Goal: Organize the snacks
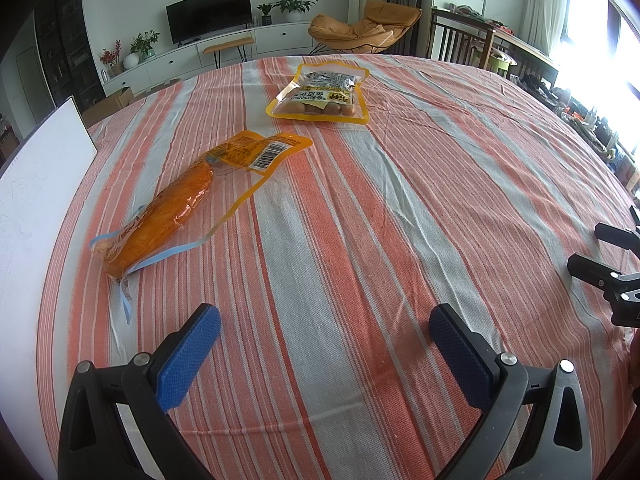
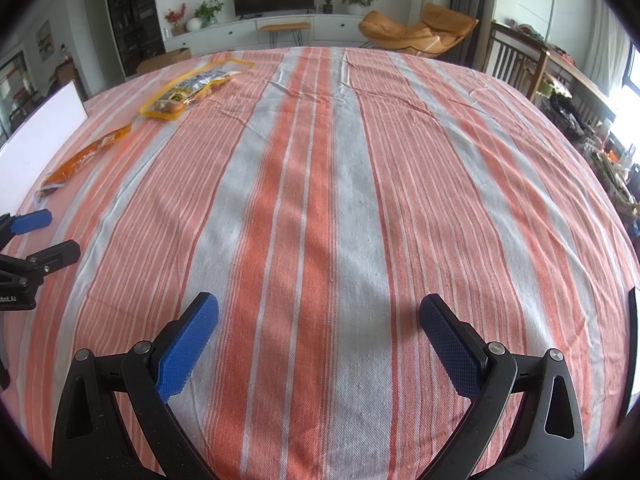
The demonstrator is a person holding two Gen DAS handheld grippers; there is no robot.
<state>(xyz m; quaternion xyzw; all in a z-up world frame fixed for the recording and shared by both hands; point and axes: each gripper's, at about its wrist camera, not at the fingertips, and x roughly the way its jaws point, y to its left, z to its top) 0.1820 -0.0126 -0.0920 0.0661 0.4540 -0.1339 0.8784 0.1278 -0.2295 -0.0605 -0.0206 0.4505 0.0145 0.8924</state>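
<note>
So at the left edge of the bench [image 1: 360, 240] there's a white board [image 1: 36, 208], then the orange sausage pack [image 1: 168, 216] just inside it, and the yellow peanut bag [image 1: 320, 96] further back toward the far edge. My left hand-held gripper [image 1: 324, 344] is spread wide, empty, hovering near the sausage pack. My right hand-held gripper [image 2: 318, 340] is also wide and empty, over bare striped cloth, well apart from both snacks. I reckon the sausage comes first: come in low, pinch the fat middle rather than the floppy film edge, or it'll slip.
</note>
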